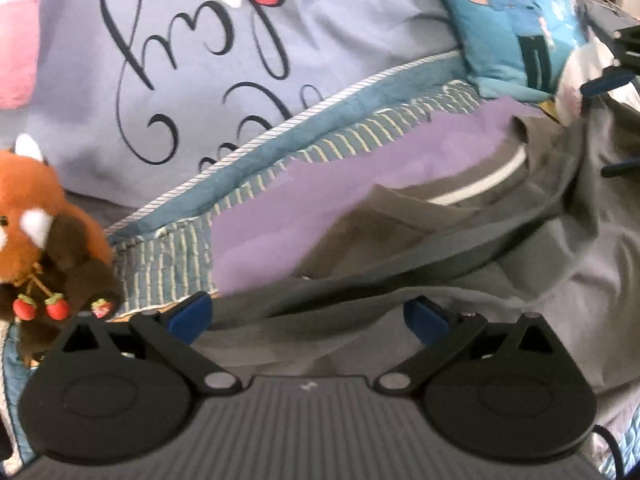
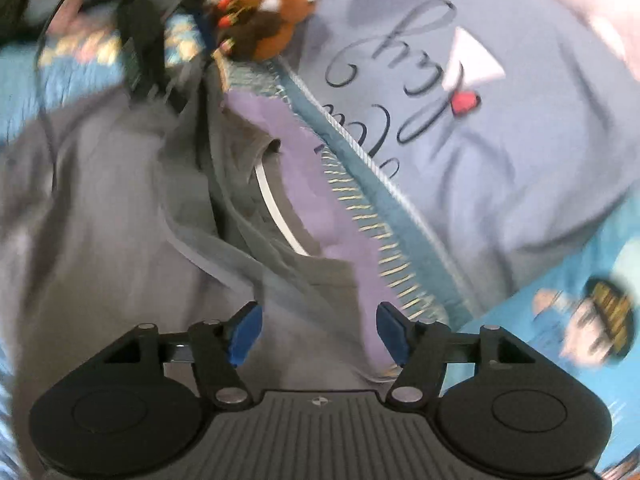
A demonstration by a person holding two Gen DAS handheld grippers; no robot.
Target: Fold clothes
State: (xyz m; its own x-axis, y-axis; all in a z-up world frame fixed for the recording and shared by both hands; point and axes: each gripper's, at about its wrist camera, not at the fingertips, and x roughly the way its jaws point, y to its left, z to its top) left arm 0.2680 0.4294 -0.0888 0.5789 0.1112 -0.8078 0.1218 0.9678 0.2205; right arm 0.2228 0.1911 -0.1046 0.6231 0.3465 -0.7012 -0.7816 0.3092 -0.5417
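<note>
Setting: we see a bed with a grey shirt (image 1: 500,280) spread over a purple sheet (image 1: 328,196); a striped quilt edge (image 1: 280,152) runs behind it.

Shirt: it lies rumpled, collar (image 1: 480,184) with its white inner band toward the pillows, and the body cloth runs toward us under both claws.

Left claw (image 1: 308,316): we hold it released, its 2 blue pads well apart, over a grey fold. Cloth lies between and below the pads, but we cannot see them pressing it.

Right claw (image 2: 318,332): also released, pads apart. Grey cloth sits by its left pad and purple sheet by its right; nothing is clamped.

Key relation: from the right claw the collar (image 2: 276,200) lies straight ahead, and a long fold ridge (image 2: 224,248) runs from near its left pad away up the view. From the left claw the collar is ahead and to the right. We judge the right claw the nearer to the collar end.

Other things: a lilac pillow (image 1: 240,60) with script, a blue cartoon pillow (image 1: 516,24), and a brown plush toy (image 1: 44,236) at the left, clear of the shirt.

Sharpness: the right view is smeared, so fine edges there are uncertain.

Step, as we judge it: both claws seem free to take a fresh hold on a shirt edge.
</note>
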